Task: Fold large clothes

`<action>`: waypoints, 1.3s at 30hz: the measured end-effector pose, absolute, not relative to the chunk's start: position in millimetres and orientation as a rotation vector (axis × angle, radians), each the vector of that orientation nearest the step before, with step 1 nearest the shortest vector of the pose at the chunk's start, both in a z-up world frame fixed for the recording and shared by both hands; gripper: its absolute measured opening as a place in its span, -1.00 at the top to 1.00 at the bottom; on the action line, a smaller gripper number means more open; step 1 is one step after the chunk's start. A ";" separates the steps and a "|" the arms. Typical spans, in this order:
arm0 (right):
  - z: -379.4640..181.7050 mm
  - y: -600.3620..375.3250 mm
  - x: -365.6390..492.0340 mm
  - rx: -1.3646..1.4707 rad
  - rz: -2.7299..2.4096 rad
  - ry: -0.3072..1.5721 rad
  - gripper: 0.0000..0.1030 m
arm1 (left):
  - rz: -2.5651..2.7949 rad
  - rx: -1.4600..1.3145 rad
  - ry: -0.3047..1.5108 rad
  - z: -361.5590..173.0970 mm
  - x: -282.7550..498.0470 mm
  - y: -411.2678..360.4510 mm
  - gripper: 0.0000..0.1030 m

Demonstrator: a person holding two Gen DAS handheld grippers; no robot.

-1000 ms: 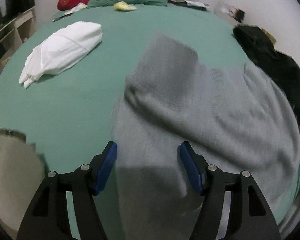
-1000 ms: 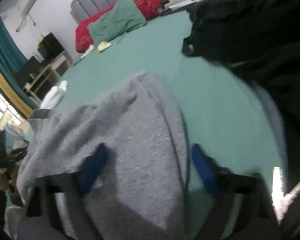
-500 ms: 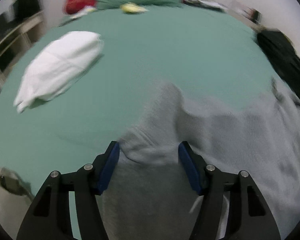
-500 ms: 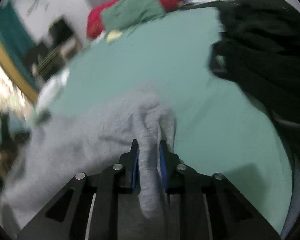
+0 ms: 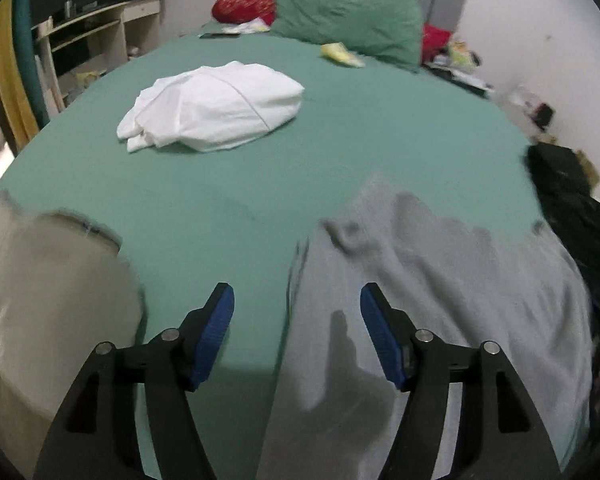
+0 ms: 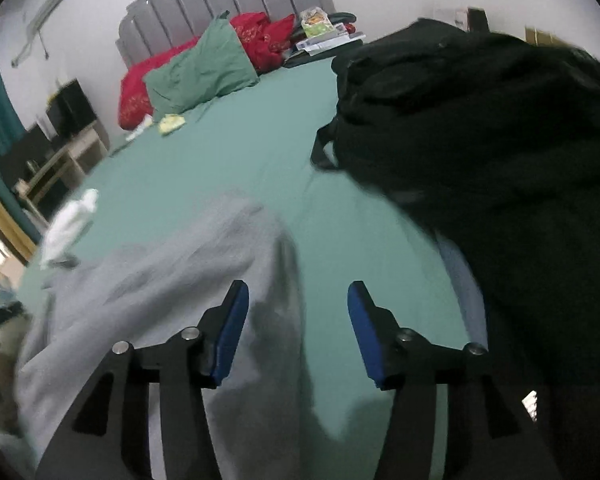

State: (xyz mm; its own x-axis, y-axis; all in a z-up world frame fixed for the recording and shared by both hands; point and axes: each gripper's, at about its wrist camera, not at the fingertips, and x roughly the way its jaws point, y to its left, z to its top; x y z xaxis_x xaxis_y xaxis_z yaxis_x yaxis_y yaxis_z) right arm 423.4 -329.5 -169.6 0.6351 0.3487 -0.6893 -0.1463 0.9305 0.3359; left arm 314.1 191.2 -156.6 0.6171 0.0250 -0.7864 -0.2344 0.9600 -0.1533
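Note:
A grey sweater lies spread on the green bed sheet, at the near right in the left wrist view. It also shows in the right wrist view, at the lower left. My left gripper is open, just above the sweater's left edge, holding nothing. My right gripper is open above the sweater's right edge, with no cloth between its blue pads.
A folded white garment lies farther up the bed. A beige garment lies at the near left. A black clothes pile fills the right side. Green and red pillows sit at the headboard, shelves at the left.
My right gripper was shut on a fold of the grey sweater half a second ago; it is open now and the cloth has dropped. Both grippers pulled back and the sweater lies flatter.

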 end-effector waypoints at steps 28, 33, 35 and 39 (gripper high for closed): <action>-160.0 -345.9 204.3 0.492 0.378 0.994 0.51 | 0.021 -0.399 1.011 -170.7 98.0 158.1 0.63; -156.3 -352.9 199.0 0.364 0.183 0.994 0.33 | 0.119 -0.365 1.043 -173.0 94.4 153.6 0.29; -143.8 -355.0 198.2 0.352 0.154 0.930 0.04 | 0.133 -0.314 0.971 -152.0 100.5 146.6 -0.02; -134.2 -324.3 219.2 0.297 0.231 0.865 -0.17 | 0.004 -0.205 0.895 -114.6 139.7 109.2 -0.15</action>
State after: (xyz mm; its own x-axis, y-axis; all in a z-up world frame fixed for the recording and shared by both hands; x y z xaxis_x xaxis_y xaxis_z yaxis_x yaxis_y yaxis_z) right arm 219.2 -324.3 -134.2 0.6284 0.3169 -0.7104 -0.0789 0.9345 0.3472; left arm 139.7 109.2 -114.6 0.6267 -0.0824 -0.7749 -0.0888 0.9804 -0.1761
